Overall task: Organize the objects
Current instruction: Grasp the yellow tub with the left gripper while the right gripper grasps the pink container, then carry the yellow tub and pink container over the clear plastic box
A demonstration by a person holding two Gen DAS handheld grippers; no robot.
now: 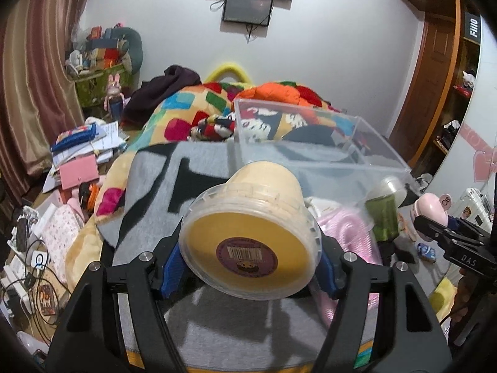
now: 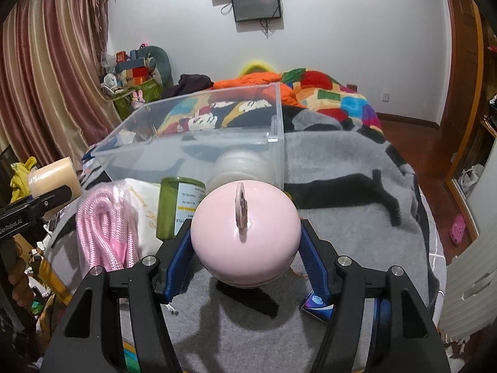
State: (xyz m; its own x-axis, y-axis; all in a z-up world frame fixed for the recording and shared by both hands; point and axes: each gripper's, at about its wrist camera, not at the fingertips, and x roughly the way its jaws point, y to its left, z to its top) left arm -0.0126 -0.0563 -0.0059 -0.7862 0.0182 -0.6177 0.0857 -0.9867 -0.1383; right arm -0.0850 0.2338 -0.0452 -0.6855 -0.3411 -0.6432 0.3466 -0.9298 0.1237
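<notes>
My left gripper [image 1: 248, 267] is shut on a yellow tub [image 1: 248, 236] with a clear lid, held on its side above the grey blanket. The tub also shows at the left of the right wrist view [image 2: 52, 175]. My right gripper [image 2: 245, 255] is shut on a round pink container [image 2: 245, 233] with a small charm on top; it also shows in the left wrist view [image 1: 430, 209]. A clear plastic box [image 2: 198, 146] stands open on the bed just beyond both grippers; it also shows in the left wrist view [image 1: 310, 143].
A green can [image 2: 178, 208], a pink rope bundle [image 2: 105, 230] and a frosted jar [image 2: 242, 168] lie in front of the box. A small blue packet [image 2: 315, 303] lies under my right finger. Colourful quilts cover the bed [image 2: 326, 93]. Clutter fills the floor at left [image 1: 46, 233].
</notes>
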